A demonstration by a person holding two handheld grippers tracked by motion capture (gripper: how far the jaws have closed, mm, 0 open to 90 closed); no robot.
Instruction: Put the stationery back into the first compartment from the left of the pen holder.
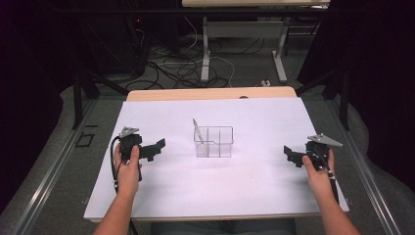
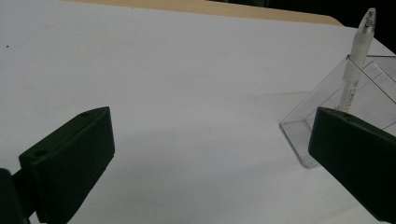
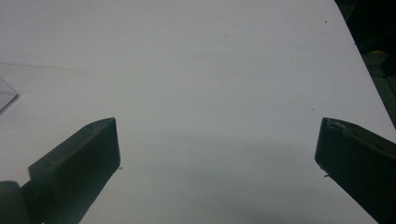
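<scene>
So the biggest thing here is the bench (image 1: pixel 161 196), covered in a white sheet with a strip of its wooden edge showing at the far side. Sitting roughly in the middle of it is a clear plastic organizer (image 1: pixel 214 142), the kind split into a few compartments, standing upright. Off to either side, well apart from it, are the two tools: the left hand-held gripper (image 1: pixel 157 147) held by the left hand (image 1: pixel 128 166), and the right hand-held gripper (image 1: pixel 290 155) held by the right hand (image 1: pixel 317 169). Both point inward toward the organizer and hover low over the sheet. In each gripper's own view the black jaws stand spread wide with nothing but white sheet between them, so both are released and holding nothing. Smallest bit: a pen (image 2: pixel 356 63) with a clear cap, leaning tilted in the organizer's leftmost compartment, its top poking out above the rim. From the left gripper view it sits just past the right-hand jaw.
</scene>
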